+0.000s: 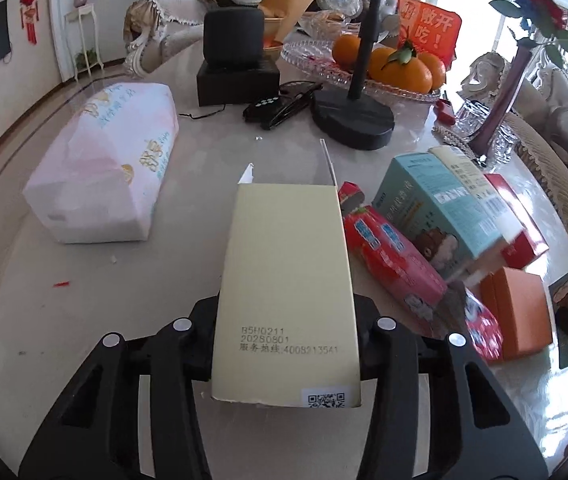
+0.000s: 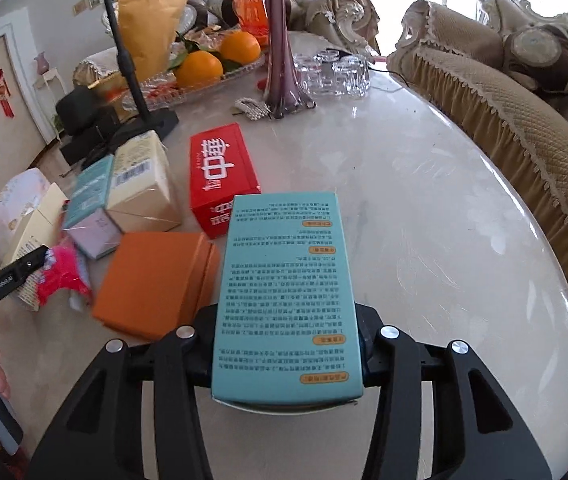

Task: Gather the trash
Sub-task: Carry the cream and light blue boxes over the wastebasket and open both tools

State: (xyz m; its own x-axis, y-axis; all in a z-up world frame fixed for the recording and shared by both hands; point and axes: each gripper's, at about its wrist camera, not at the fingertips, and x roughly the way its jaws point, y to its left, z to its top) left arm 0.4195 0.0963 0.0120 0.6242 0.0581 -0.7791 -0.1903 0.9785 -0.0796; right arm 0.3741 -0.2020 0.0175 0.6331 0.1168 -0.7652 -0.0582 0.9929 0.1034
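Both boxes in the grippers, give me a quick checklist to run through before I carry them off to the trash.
1. Left gripper shut on the cream box: ok, box sits between the fingers.
2. Right gripper shut on the teal box: ok.
3. Cream box closed: not ok, its far end flap stands open.
4. Teal box clear of the orange box beside it: cannot tell, their edges overlap in the right wrist view.
5. Trash bin located: cannot tell, none in view.
6. Other litter left: not ok, red box and red wrapper remain on the table.
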